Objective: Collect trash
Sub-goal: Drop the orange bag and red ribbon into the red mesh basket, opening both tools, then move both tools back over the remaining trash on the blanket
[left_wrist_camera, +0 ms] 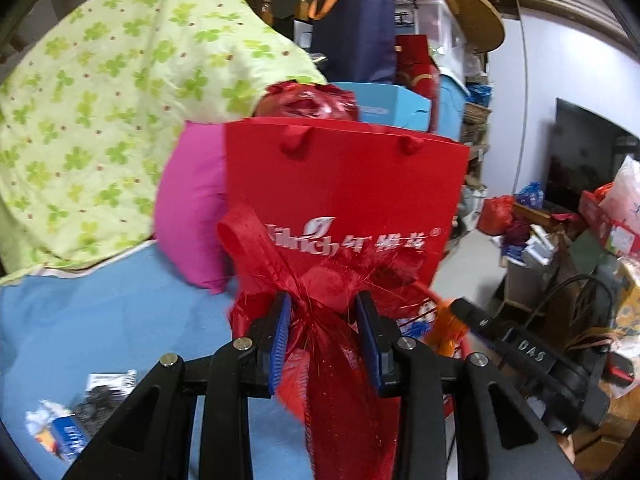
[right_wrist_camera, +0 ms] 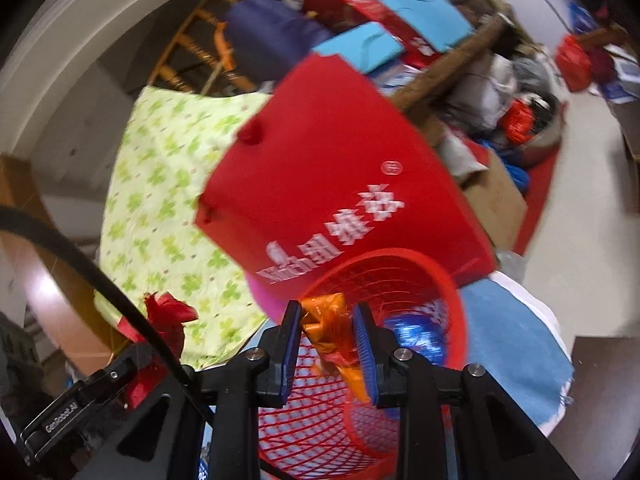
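My left gripper (left_wrist_camera: 324, 312) is shut on a red mesh ribbon bow (left_wrist_camera: 320, 280) that hangs down between its blue pads, in front of a red paper gift bag (left_wrist_camera: 344, 184). My right gripper (right_wrist_camera: 326, 320) is shut on a crumpled orange wrapper (right_wrist_camera: 332, 336) and holds it over the rim of a red mesh waste basket (right_wrist_camera: 360, 412). A blue wrapper (right_wrist_camera: 420, 334) lies inside the basket. The red gift bag (right_wrist_camera: 340, 172) stands just behind the basket. The red bow (right_wrist_camera: 168, 316) shows at the lower left of the right wrist view.
A blue sheet (left_wrist_camera: 100, 320) covers the surface, with small wrappers (left_wrist_camera: 72, 420) on it. A pink cushion (left_wrist_camera: 192, 208) and a green clover-print cloth (left_wrist_camera: 100, 100) lie behind. Stacked boxes and bags (left_wrist_camera: 380, 40) fill the back; floor clutter (left_wrist_camera: 560, 240) is at the right.
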Tool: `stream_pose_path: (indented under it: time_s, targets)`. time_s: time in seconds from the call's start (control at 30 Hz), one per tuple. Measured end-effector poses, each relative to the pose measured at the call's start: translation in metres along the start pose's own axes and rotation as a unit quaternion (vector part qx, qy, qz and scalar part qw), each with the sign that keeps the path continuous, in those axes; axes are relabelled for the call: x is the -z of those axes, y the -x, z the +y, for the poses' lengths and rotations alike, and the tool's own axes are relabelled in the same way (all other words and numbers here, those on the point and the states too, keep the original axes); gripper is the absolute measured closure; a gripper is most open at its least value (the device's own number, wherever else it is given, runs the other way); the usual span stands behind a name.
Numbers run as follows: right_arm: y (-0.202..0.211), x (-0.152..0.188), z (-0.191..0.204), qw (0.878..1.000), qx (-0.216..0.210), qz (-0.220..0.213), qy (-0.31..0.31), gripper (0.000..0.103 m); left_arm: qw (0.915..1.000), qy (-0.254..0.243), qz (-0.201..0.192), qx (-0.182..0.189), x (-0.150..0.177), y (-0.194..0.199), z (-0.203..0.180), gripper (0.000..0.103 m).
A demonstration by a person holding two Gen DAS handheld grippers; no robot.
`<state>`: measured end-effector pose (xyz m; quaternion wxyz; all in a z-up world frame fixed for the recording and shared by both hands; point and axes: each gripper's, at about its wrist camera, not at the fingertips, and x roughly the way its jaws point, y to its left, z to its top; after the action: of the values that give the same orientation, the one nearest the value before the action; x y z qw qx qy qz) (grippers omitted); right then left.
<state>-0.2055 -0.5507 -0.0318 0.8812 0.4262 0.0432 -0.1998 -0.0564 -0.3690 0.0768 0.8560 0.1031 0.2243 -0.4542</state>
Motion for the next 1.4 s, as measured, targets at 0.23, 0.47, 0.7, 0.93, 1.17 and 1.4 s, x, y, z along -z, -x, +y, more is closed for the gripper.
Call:
stream_pose_path:
  time_s: [0.23,0.47,0.7,0.93,1.17,1.4]
  targets:
    - [-0.002,-0.004,-0.012,1.000,0.012,0.005,-0.022,0.072,1.0000,0.006,0.003,0.003,0.004,-0.026,-0.009,0.031]
    - [-0.001,0.002,0.014,1.000,0.003,-0.009,0.029,0.072,0.9992,0.020,0.022,-0.025,0.034,-0.014,0.015,0.031]
    - [0.000,0.021,0.054,0.996,-0.030,-0.020,0.084,0.034,0.9938,0.044,0.040,-0.094,0.079,0.024,0.064,0.029]
    - [-0.003,0.062,0.120,0.979,-0.087,-0.011,0.185,0.034,0.9775,0.077,0.057,-0.188,0.118,0.063,0.122,0.029]
    - [-0.020,0.116,0.174,0.957,-0.131,0.045,0.256,0.034,0.9470,0.137,0.085,-0.278,0.176,0.119,0.200,0.028]
    - [-0.055,0.163,0.198,0.943,-0.150,0.138,0.262,0.034,0.9156,0.205,0.095,-0.333,0.220,0.159,0.259,0.029]
